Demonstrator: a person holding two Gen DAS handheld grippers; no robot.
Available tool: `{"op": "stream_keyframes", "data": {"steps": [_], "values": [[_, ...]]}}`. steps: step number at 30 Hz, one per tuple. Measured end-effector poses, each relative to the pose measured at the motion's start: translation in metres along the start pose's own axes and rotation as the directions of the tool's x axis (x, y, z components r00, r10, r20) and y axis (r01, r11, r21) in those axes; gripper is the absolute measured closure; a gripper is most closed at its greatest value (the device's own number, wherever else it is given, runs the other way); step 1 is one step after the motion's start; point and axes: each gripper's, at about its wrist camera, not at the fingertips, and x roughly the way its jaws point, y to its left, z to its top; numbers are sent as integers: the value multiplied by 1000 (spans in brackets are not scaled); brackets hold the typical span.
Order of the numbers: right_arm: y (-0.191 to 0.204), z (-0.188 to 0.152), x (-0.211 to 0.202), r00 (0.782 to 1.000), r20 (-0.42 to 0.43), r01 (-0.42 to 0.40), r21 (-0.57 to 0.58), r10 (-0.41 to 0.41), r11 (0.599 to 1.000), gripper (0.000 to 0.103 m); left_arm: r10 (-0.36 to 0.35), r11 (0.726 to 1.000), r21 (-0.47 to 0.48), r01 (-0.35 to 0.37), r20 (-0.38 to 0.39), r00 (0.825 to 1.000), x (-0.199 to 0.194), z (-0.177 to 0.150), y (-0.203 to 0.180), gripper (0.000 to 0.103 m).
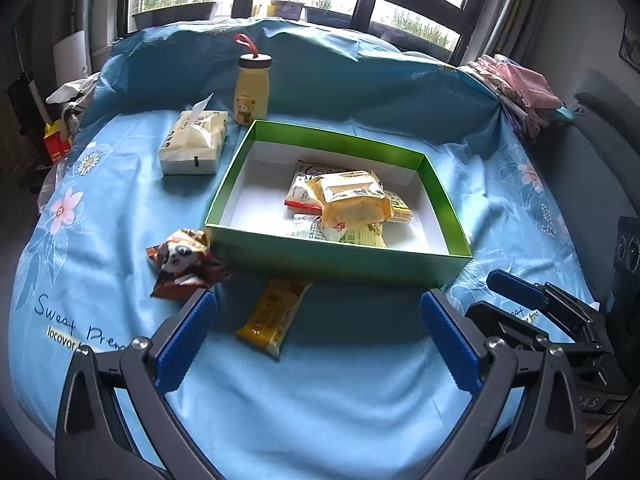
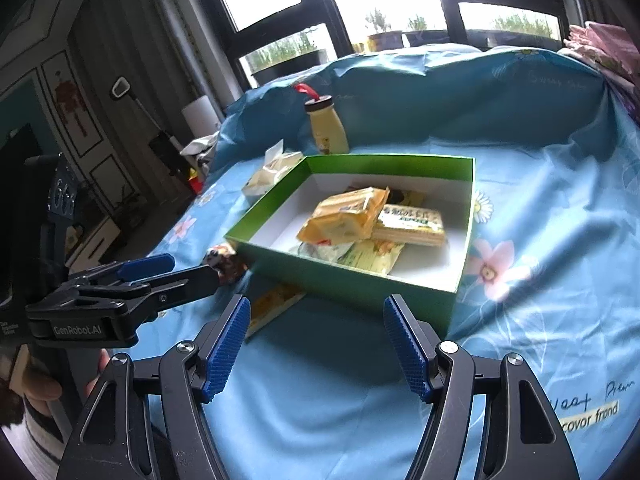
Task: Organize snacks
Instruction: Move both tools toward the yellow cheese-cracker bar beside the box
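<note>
**Both hand-held grippers open and empty in front of the snack box**

A green box [image 1: 320, 264] with a white inside sits on a blue flowered bedsheet [image 1: 340, 392]. Several snack packets [image 1: 348, 204] lie heaped in it, a yellow one on top.

Two snacks are still outside. A brown packet with a panda face [image 1: 184, 264] lies touching the box's near left corner. A yellow bar packet [image 1: 272, 316] lies on the sheet just in front of the box's near wall.

The left hand-held gripper [image 1: 318, 338] has its blue pads spread wide, with nothing pressed between them; the yellow bar lies on the sheet below the gap. The right hand-held gripper [image 2: 316, 346] is also parted and empty, pointing at the box's near wall.

Behind the box stand a tissue pack [image 1: 194, 142] and a yellow bottle [image 1: 252, 92], which seems to carry a bear print.
</note>
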Motion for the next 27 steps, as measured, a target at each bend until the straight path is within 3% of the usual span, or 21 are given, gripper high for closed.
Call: {"op": "stream_keyframes", "data": {"steps": [15, 27], "values": [[25, -12, -10, 1000, -15, -27, -48, 27, 998, 33, 4, 1000, -26, -4, 0, 1000, -16, -19, 4, 1], [41, -29, 12, 994, -104, -52, -72, 45, 996, 33, -3, 987, -158, -11, -91, 996, -5, -50, 57, 1]]}}
